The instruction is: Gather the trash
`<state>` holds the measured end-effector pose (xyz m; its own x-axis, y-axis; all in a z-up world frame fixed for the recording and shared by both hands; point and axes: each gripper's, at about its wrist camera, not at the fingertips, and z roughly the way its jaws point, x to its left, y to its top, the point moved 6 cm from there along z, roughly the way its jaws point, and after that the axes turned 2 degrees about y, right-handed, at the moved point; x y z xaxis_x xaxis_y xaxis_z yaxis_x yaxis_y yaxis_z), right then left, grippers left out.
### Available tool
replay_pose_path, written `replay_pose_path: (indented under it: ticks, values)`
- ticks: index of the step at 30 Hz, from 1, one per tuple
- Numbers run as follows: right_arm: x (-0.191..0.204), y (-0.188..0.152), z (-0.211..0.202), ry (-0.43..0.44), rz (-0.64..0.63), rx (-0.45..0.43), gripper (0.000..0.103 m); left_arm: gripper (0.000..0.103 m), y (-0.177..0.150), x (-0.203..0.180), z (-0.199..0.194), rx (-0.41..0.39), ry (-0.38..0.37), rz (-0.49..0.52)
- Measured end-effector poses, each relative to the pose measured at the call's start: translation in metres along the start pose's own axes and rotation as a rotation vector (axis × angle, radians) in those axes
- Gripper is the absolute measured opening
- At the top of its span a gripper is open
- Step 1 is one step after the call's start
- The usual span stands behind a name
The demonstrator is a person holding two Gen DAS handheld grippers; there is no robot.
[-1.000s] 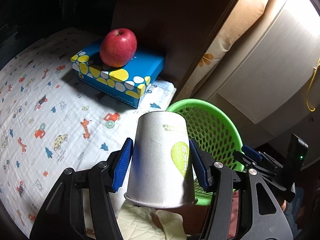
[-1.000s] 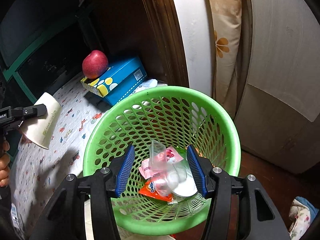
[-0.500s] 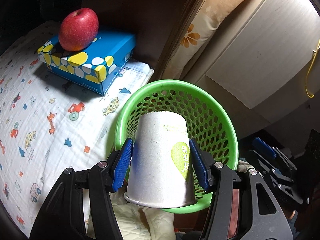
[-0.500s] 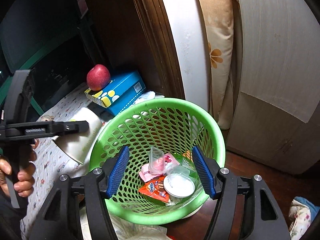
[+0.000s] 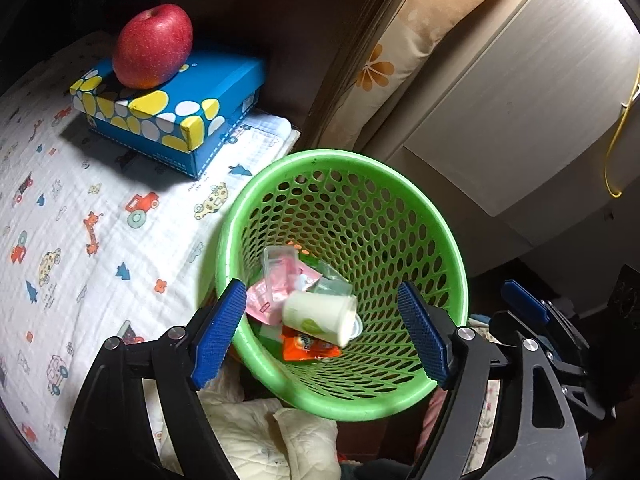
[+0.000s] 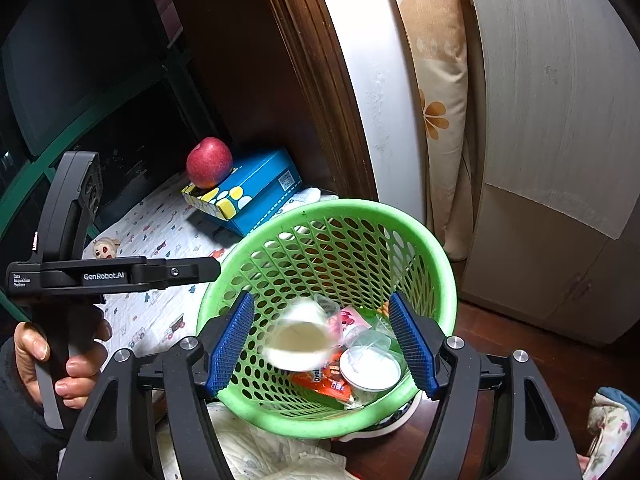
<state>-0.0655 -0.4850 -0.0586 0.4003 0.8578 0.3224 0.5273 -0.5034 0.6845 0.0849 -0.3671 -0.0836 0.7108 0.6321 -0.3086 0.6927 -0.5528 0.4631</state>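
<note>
While both grippers are gaping empty, a white paper cup [image 5: 318,316] is lying inside the green perforated plastic basket [image 5: 400,400].
Left gripper [image 5: 322,334] and right gripper [image 6: 322,344] are hovering above that basket's rim.

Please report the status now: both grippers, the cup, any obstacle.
Left gripper open, right gripper open. White paper cup inside green plastic basket, on wrappers. Nothing blocking.

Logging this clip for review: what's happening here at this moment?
A person with a handheld gripper in each hand is collecting trash. The left gripper hangs open above the green perforated plastic basket, and a white paper cup, blurred, lies among the wrappers inside. The right gripper is open too, holding nothing. A red apple sits on a blue spotted box.
</note>
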Motion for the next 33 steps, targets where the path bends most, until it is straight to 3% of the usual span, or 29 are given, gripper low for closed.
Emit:
replay_pose_path:
  ticks: [12, 22, 25, 33]
  values:
    - [0.038, -0.010, 0.004, 0.086, -0.055, 0.022, 0.071, 0.078, -0.009, 0.063, -0.066, -0.133, 0.189, -0.046]
    - [0.100, -0.019, 0.013, 0.142, -0.144, 0.035, 0.075, 0.087, -0.029, 0.123, -0.130, -0.270, 0.414, -0.108]
    - [0.122, -0.024, 0.016, 0.155, -0.170, 0.040, 0.079, 0.090, -0.038, 0.136, -0.147, -0.301, 0.511, -0.117]
    - [0.166, -0.030, 0.025, 0.171, -0.212, 0.056, 0.085, 0.095, -0.072, 0.180, -0.186, -0.337, 0.573, -0.211]
